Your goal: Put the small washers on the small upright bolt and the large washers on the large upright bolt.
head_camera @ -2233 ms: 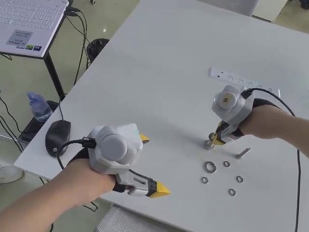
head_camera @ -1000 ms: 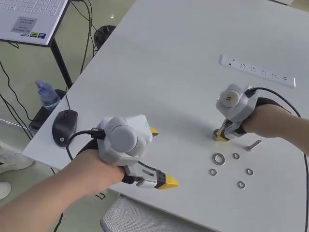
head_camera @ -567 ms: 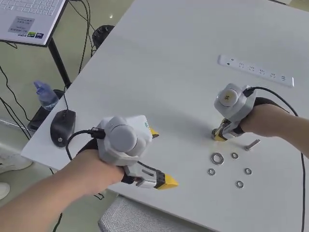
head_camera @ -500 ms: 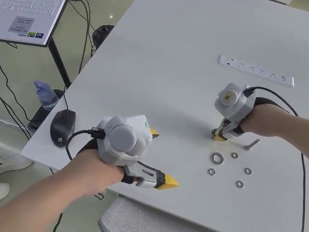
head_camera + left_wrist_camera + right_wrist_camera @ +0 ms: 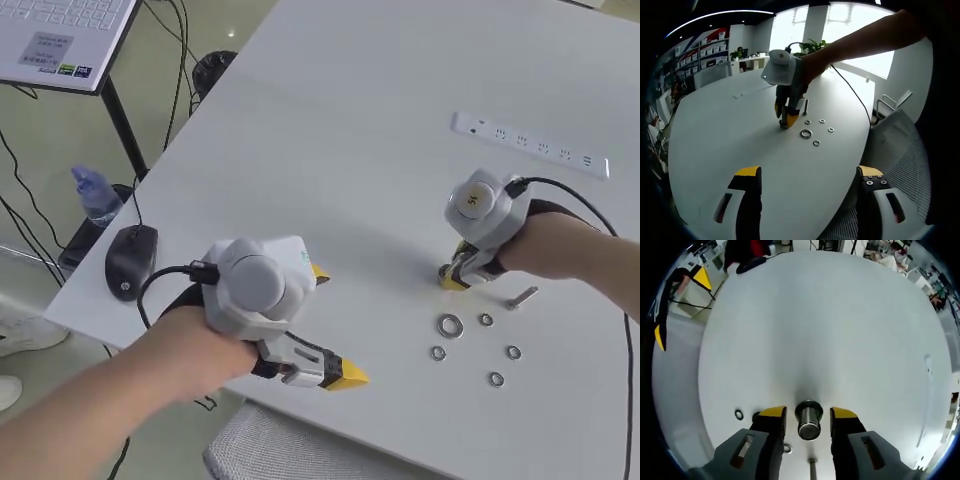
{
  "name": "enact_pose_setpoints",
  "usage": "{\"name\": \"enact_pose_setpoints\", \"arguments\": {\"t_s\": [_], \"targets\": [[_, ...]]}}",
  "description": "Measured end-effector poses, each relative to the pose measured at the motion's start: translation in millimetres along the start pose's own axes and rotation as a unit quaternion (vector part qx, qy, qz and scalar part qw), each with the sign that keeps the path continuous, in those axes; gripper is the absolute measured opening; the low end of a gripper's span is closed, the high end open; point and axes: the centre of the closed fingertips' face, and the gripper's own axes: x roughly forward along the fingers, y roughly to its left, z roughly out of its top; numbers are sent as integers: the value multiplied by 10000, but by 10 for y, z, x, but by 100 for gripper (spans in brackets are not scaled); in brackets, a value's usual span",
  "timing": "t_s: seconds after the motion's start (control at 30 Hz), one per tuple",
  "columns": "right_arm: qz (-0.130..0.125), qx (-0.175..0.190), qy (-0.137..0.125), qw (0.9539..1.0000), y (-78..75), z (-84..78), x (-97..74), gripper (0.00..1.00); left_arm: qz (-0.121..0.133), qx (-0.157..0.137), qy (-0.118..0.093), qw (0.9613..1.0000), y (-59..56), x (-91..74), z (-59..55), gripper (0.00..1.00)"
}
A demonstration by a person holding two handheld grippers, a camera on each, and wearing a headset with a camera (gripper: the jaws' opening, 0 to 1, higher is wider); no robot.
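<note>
Right hand-held gripper [image 5: 452, 281]: tips down at the surface [image 5: 330, 150]. The jaws are a little spread, one on each side of the large bolt [image 5: 809, 422]. The right gripper view shows a thin gap on each side, so it is not pinching the bolt.
Large bolt: upright, head down on the surface, between the right jaws.
Left hand-held gripper [image 5: 808, 172]: jaws spread wide with bare surface between them. In the head view it is over the near edge of the surface, at about 8 o'clock from the right hand-held gripper and well apart from it.
Large washer [image 5: 449, 325]: flat on the surface, near the right tips at 6 o'clock in the head view.
Small washers [image 5: 485, 320]: four, flat and loose, scattered from 4 to 6 o'clock of the right tips, around the large washer and apart from each other.
Small bolt [image 5: 521, 298]: lying on its side at about 3 o'clock from the right tips, just beyond the washers.
Power strip [image 5: 530, 148]: flat on the surface, at 1 o'clock from the right hand-held gripper, well apart.
Mouse [image 5: 131, 262]: at the left edge of the surface, at 9 o'clock from the left hand-held gripper.
</note>
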Motion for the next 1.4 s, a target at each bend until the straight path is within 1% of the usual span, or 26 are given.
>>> {"name": "enact_pose_setpoints", "arguments": {"t_s": [0.27,0.47,0.57,0.63,0.83,0.93,1.03,1.1,1.23,1.4], "targets": [[53,-10,77,10000,13,-33,1,38,15,-10,2,10000,-9,-16,-1,77],[107,47,5,9999,37,-25,-44,38,3,-1,41,10000,-27,-18,-23,77],[53,15,-3,10000,25,-28,-70,38,-3,5,57,10000,-39,-22,-27,76],[18,73,-18,10000,14,-26,-97,38,-5,25,50,10000,-50,-29,-17,76],[-50,50,-53,10000,14,-8,-183,38,-10,34,65,10000,-75,-33,-11,76],[-42,-86,-26,10000,44,-14,-253,38,-8,52,30,10000,-82,-45,3,76],[-30,-122,-60,9999,51,-1,-322,38,16,66,41,10000,-65,-49,2,76],[-47,-110,-88,9999,37,13,-366,38,22,77,18,10000,-61,-56,23,77],[-26,-71,-154,9999,36,38,-432,38,55,82,-5,10000,-50,-69,50,79],[-14,-137,-203,9997,56,58,-513,38,104,-104,-112,9998,-25,-78,63,87]]}}
